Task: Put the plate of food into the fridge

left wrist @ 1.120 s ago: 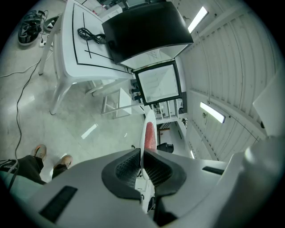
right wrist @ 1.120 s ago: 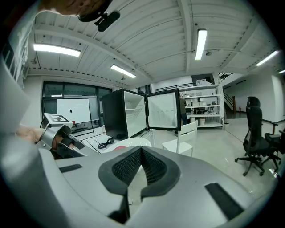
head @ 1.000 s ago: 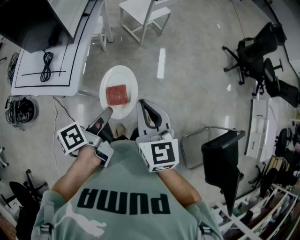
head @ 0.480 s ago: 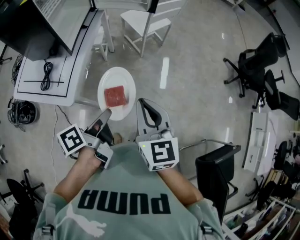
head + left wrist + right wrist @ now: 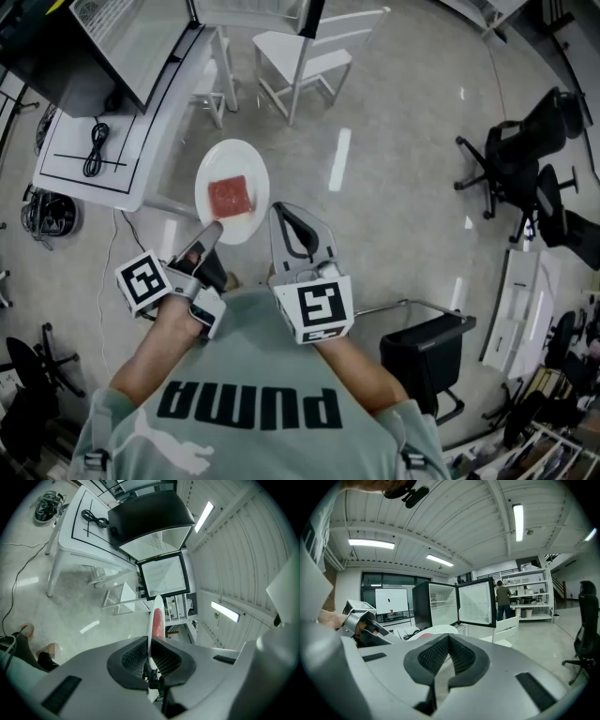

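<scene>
**A:** Where is the plate of food?

**B:** The plate (image 5: 212, 172) hangs in the air over the floor, out in front of the person and just off the corner of the white table (image 5: 131, 131). A flat red slab of food (image 5: 231, 195) lies in its middle.

**A:** What has hold of it?

**B:** The left gripper (image 5: 212, 228). Its jaws are clenched on the near rim. In the left gripper view the plate runs edge-on between the two ribbed pads, with the red food showing just beyond them.

**A:** And the other one?

**B:** The right gripper (image 5: 281, 214) sits just beside the plate's right edge. I cannot tell whether it touches. Its jaws are pressed together with nothing between them.

**A:** Is the fridge in sight?

**B:** Yes. The fridge (image 5: 421, 606) is black and stands by the white table. Its door is swung wide, showing a pale inside. The plate is outside the fridge and apart from it.

**A:** Anything else around?

**B:** A coiled black cable (image 5: 94, 141) lies on the table. A white chair (image 5: 300, 52) stands on the floor beyond the plate, and black office chairs (image 5: 516, 155) are well off to the right. In the right gripper view a person (image 5: 503, 597) stands at some shelves, far behind the open door.
</scene>
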`<state>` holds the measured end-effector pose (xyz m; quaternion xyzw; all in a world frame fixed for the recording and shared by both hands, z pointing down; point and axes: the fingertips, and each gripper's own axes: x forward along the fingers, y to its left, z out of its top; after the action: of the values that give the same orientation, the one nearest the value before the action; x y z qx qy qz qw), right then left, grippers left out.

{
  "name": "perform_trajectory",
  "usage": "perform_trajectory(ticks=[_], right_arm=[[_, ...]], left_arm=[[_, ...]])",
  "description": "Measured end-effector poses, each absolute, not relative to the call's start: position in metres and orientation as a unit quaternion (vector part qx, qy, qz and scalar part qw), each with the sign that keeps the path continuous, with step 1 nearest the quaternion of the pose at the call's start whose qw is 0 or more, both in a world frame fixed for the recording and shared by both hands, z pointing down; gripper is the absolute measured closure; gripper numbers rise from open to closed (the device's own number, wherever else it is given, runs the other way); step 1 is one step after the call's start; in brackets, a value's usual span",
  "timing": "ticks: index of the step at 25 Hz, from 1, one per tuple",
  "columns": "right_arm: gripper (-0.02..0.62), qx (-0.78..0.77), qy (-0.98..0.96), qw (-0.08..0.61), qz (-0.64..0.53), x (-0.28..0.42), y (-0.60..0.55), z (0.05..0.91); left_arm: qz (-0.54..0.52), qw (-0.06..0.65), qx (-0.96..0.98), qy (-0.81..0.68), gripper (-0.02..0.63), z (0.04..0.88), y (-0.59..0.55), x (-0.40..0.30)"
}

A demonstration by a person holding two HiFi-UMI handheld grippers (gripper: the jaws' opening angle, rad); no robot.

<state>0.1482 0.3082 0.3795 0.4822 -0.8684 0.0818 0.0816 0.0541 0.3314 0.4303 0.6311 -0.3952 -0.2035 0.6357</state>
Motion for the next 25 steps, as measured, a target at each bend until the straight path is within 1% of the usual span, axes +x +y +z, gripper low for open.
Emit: perform_trajectory(ticks=[13,19,25], right_arm=[[0.591,0.444,-0.886,0.086,0.098,0.171,0.317,0.401],[0.591,0.440,-0.888,0.083,0.105,0.170,0.309,0.405],[0.591,0.443,-0.885,0.101,0.100,0.155,0.284,0.410]], left_arm=[[-0.224,0.636,0.605,-0.424,0.584,0.446,0.347,0.080],[-0.234,0.634,0.601,-0.426,0.584,0.447,0.341,0.078],[-0.237,0.641,0.596,-0.422,0.584,0.457,0.313,0.058]])
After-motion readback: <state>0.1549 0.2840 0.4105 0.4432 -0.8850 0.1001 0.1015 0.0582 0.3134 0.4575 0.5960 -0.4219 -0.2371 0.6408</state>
